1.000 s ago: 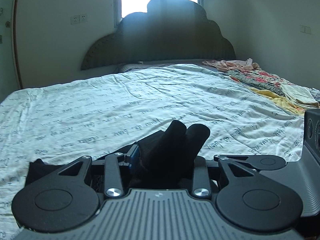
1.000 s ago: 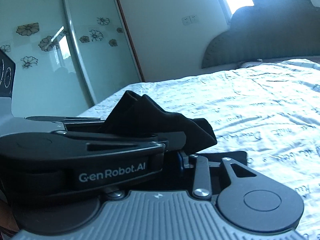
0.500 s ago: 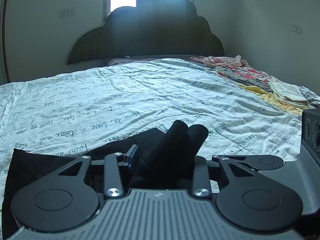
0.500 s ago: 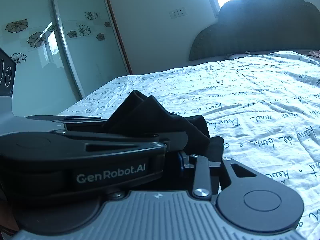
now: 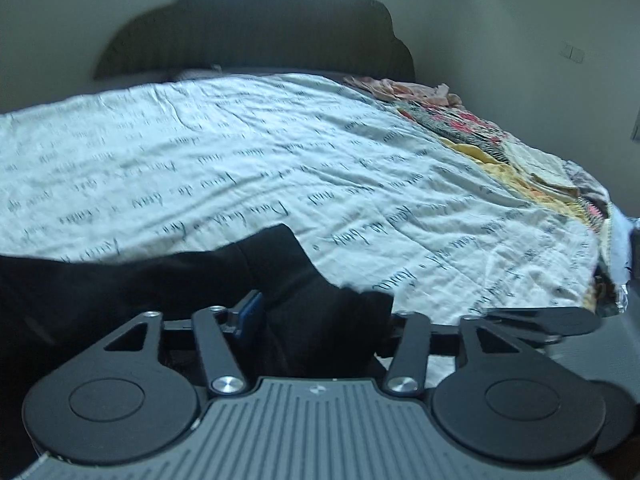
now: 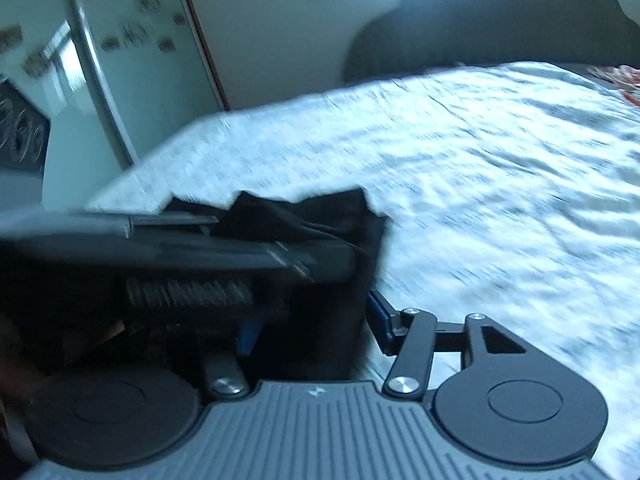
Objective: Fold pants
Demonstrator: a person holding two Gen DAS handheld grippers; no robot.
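Note:
The black pants (image 5: 120, 280) lie on the white script-printed bed sheet (image 5: 280, 160) and stretch from my left gripper toward the left edge. My left gripper (image 5: 316, 320) is shut on a bunched fold of the pants. In the blurred right wrist view my right gripper (image 6: 312, 320) is shut on black pants cloth (image 6: 320, 220) too. The left gripper's body (image 6: 160, 248) sits close on its left, partly hiding the cloth.
A dark scalloped headboard (image 5: 256, 28) stands at the far end of the bed. A pile of colourful clothes (image 5: 480, 136) lies along the bed's right side. A mirrored wardrobe door (image 6: 120, 60) stands left of the bed.
Both grippers have dropped lower and tipped down toward the sheet while holding the pants. The cloth that stood up between the fingers now lies flatter and spreads left.

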